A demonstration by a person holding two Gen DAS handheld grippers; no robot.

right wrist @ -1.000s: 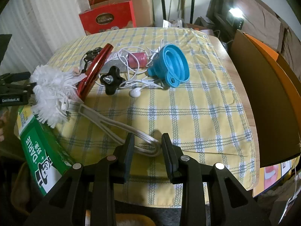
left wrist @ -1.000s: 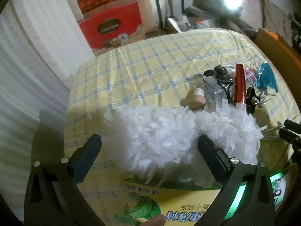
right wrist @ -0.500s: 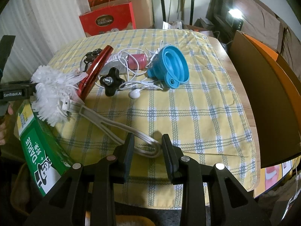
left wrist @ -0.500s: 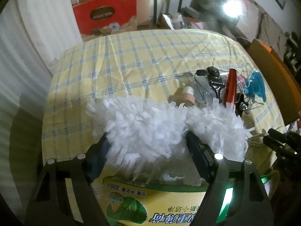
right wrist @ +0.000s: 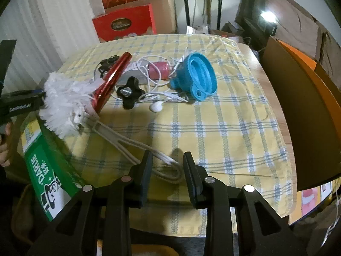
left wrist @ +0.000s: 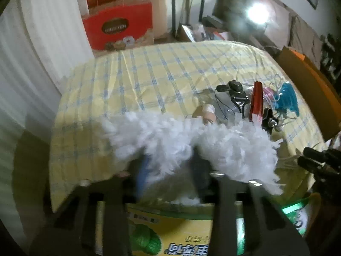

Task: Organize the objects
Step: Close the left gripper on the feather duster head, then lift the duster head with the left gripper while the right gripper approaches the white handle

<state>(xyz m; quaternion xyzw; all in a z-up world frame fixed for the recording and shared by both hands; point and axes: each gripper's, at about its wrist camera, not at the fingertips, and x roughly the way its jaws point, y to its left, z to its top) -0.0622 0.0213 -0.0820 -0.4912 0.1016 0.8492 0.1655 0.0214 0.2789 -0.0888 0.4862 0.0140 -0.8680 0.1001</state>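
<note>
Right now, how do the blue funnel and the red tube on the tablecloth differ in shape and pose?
The blue funnel is wide and round, made of stepped rings; the red tube is long, thin and shiny. The funnel lies on its side with its mouth showing, apart from the white duster; the tube slants with its lower end against the duster's fluff. Both lie on the checked tablecloth, with the white earphone cable between them.

left gripper [left wrist: 170,166]: pitched down, jaws closing on white duster head [left wrist: 191,140] | right gripper [right wrist: 167,166]: pitched down, jaws narrow around duster handle loop [right wrist: 170,170], contact unclear
</note>
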